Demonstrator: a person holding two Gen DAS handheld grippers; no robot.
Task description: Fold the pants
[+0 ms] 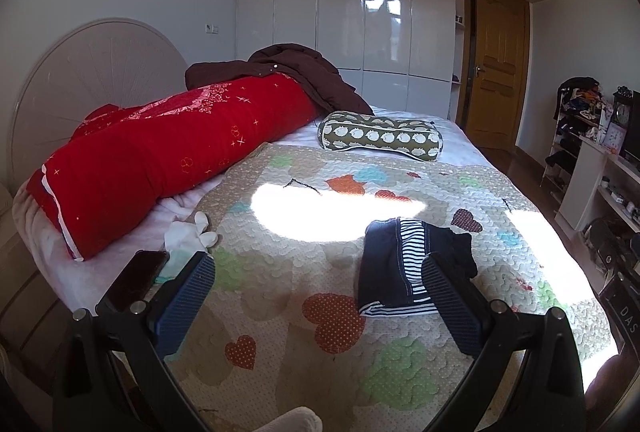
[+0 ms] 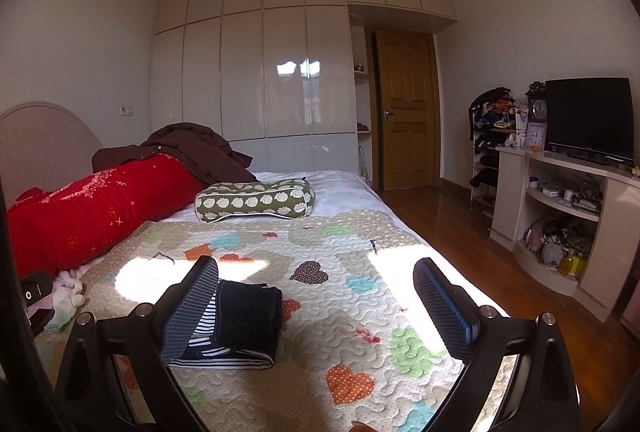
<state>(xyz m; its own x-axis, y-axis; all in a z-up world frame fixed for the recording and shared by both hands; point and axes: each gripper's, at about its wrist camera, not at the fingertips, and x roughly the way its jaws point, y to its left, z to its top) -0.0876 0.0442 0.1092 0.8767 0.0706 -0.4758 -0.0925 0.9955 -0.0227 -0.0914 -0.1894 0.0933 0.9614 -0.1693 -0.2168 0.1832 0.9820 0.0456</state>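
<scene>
While both my left gripper [image 1: 320, 288] and right gripper [image 2: 316, 296] stand wide apart and empty, the folded pants [image 2: 244, 320] lie mid-quilt [image 2: 360, 312], bare quilt around them toward the bed's near edge; pillow [image 2: 256, 201] farther off.

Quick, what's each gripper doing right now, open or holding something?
Left gripper: open, holding nothing; the folded pants lie by its right finger.
Right gripper: open, empty; pants beside its left finger.
</scene>
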